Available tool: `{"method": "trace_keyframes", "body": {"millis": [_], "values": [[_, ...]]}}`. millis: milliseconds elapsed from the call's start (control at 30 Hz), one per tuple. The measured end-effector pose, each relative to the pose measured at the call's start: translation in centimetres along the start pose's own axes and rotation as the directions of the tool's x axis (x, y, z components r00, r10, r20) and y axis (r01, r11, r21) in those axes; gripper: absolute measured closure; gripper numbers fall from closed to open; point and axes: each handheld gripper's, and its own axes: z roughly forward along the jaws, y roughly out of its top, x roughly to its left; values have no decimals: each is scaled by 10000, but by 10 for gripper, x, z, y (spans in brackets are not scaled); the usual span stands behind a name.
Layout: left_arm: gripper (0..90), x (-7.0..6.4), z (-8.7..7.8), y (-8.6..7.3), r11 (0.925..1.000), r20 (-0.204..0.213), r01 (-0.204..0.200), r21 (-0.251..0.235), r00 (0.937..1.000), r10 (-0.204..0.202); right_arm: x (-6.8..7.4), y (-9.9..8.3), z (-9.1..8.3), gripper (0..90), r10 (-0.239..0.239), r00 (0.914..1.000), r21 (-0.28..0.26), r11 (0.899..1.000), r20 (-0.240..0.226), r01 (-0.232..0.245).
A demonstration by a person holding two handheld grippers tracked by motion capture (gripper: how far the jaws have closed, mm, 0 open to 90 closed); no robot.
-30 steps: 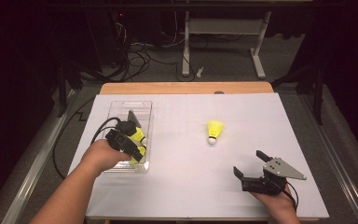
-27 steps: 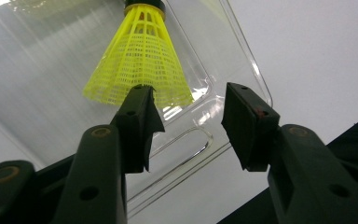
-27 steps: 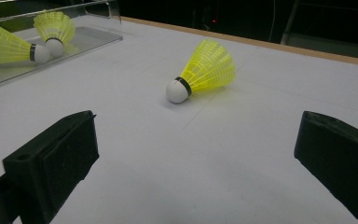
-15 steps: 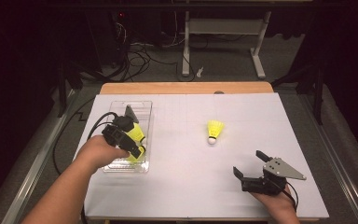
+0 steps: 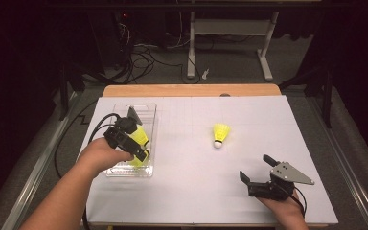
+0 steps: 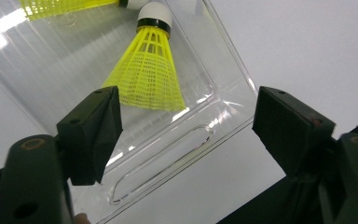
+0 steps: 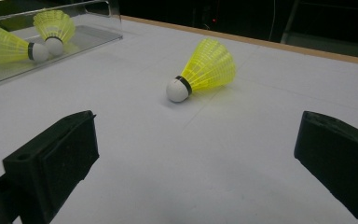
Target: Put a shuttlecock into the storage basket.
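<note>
We see white table, dark room; shuttlecock lies free; tray under left hand-held gripper; both hand-held grippers released, right included.

Bare tabletop is lying open across the middle of the high view, giving free passage between the two sides. At the left of that view the clear tray is standing in the way, its walls closing in two yellow shuttlecocks, with the left hand-held gripper hanging over it, jaws apart. Right of centre, a lone shuttlecock is lying on the sheet, with open surface between it and the spread right hand-held gripper at the lower right.
</note>
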Motion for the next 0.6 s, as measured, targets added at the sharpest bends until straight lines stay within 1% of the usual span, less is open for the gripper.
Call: {"method": "trace_keyframes", "body": {"millis": [167,267,400,500,600], "values": [[169,-1,-1,0,10000,33,17,-14,10000,-17,0,0,0,3,-4,10000,8,10000,15,4],[149,-2,-3,1,10000,60,-20,11,10000,20,0,0,0,2,15,10000,-2,10000,3,-15],[75,-4,-4,3,10000,164,-12,-49,9999,13,-1,0,0,3,-7,10000,-6,10000,34,7],[16,-5,-3,4,10000,177,-13,14,9998,12,-1,0,0,3,40,10000,5,10000,28,-40],[6,-7,-3,5,9999,179,-68,-74,9998,69,-1,0,0,3,47,10000,-7,10000,35,-47]]}}
